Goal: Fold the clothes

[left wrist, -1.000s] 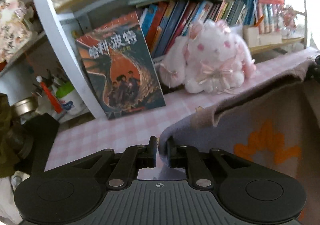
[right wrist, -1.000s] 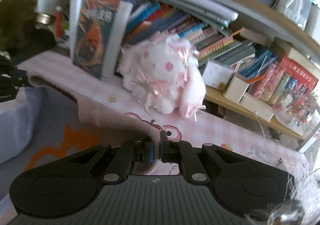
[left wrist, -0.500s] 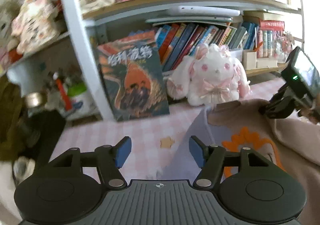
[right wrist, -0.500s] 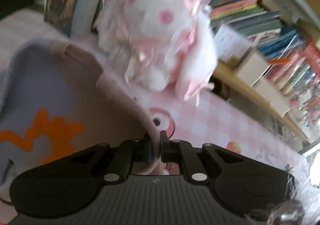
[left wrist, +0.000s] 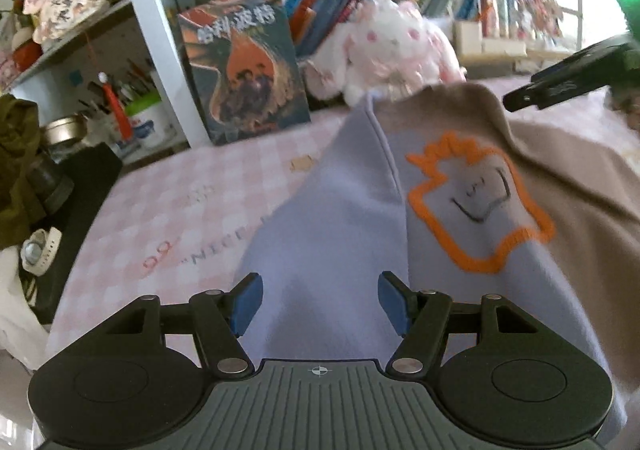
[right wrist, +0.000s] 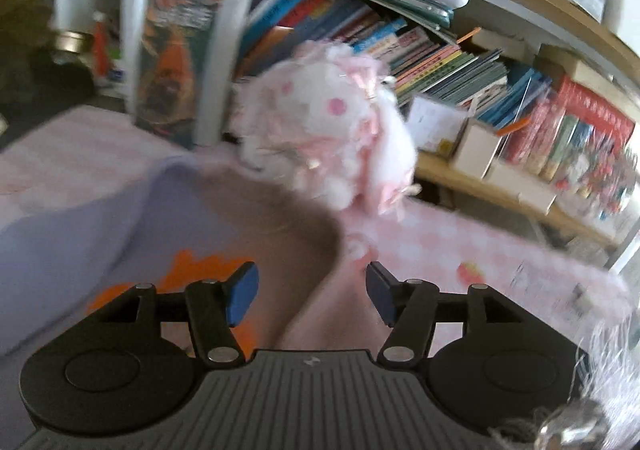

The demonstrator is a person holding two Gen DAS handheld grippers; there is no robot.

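A sweatshirt [left wrist: 460,186] in lavender and beige, with an orange-outlined figure on its chest, lies on the pink checked tablecloth [left wrist: 172,210]. My left gripper [left wrist: 320,304] stands open above its lavender sleeve, the pads clear of the cloth. In the right wrist view my right gripper [right wrist: 312,294] has its jaws opening over the garment [right wrist: 100,226], with the beige neck part lying below and between them but not pinched. The other gripper's body [left wrist: 576,78] shows at the upper right of the left wrist view.
A white and pink plush rabbit [left wrist: 388,50] sits just beyond the garment against a bookshelf [right wrist: 420,50] full of books. A large book [left wrist: 244,70] stands upright at the shelf post. A cup of pens [left wrist: 140,114] and dark items are at the left.
Both grippers let go of the sweatshirt's edge: the left opened first and pulled back, the right opened just now. The garment has dropped flat on the table.
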